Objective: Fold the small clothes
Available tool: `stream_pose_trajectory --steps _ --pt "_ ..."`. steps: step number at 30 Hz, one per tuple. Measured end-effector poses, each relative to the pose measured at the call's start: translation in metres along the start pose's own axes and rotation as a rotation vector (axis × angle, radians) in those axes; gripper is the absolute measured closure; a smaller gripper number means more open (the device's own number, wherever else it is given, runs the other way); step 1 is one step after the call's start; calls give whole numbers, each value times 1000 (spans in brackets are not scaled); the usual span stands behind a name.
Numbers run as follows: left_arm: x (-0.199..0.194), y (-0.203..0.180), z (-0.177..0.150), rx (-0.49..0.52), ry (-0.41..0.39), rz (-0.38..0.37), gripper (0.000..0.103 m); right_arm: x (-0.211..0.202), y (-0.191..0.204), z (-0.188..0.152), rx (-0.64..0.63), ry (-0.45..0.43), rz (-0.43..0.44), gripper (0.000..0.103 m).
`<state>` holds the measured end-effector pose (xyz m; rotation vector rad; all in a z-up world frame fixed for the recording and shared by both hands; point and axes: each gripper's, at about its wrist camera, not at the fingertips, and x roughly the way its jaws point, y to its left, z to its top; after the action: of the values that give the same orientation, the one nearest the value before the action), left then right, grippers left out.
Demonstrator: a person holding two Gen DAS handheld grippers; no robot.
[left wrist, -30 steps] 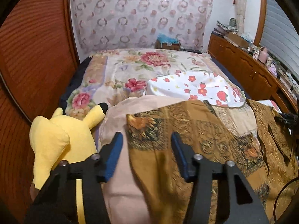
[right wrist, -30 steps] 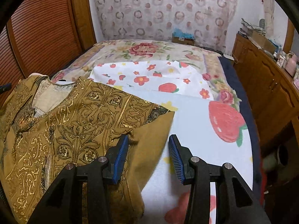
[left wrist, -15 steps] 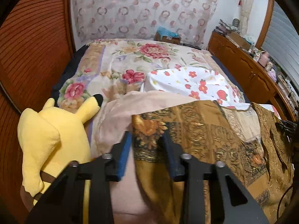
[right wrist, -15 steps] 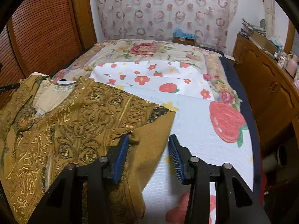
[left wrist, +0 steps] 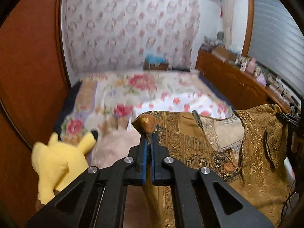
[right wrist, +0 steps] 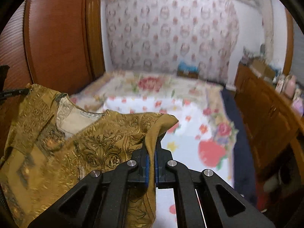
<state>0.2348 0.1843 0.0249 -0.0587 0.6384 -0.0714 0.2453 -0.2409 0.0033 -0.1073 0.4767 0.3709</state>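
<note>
Left wrist view: I had the left gripper [left wrist: 149,142] clamped on one corner of the golden garment [left wrist: 199,144], raised off the bed [left wrist: 114,95] beside a yellow plush toy [left wrist: 57,163], presumably for folding.

Right wrist view: my right gripper [right wrist: 151,152] pinched the opposite corner, angled downward, cloth draping between.

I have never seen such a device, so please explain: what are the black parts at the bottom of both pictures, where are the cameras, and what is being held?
There is no robot here. A person holds one two-finger tool in each hand, and a camera on each looks forward along its fingers. One picture comes from the left tool, the other from the right tool. Both are shut on edges of the same brown and gold garment, which hangs between them over a bed with flowered covers. A yellow plush toy lies at the left.
</note>
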Motion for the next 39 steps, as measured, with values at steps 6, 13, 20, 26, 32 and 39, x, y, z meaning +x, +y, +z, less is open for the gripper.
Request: stream_pose_trajectory --steps 6,13,20,26,32,39 --pt "-50 -17 39 -12 -154 18 99 -68 -8 40 -38 -112 -89 100" --pt "-43 -23 58 -6 -168 57 99 -67 -36 75 -22 -91 -175 100" --pt "-35 -38 10 39 -96 56 99 -52 -5 41 -43 -6 -122 100" --pt "-53 -53 -42 59 -83 39 99 -67 12 0 -44 38 -49 100" --pt "-97 -66 -91 68 -107 7 99 -115 5 -32 0 -1 22 100" --pt "-136 -66 -145 20 -120 -19 99 -159 -17 -86 59 -23 102 100"
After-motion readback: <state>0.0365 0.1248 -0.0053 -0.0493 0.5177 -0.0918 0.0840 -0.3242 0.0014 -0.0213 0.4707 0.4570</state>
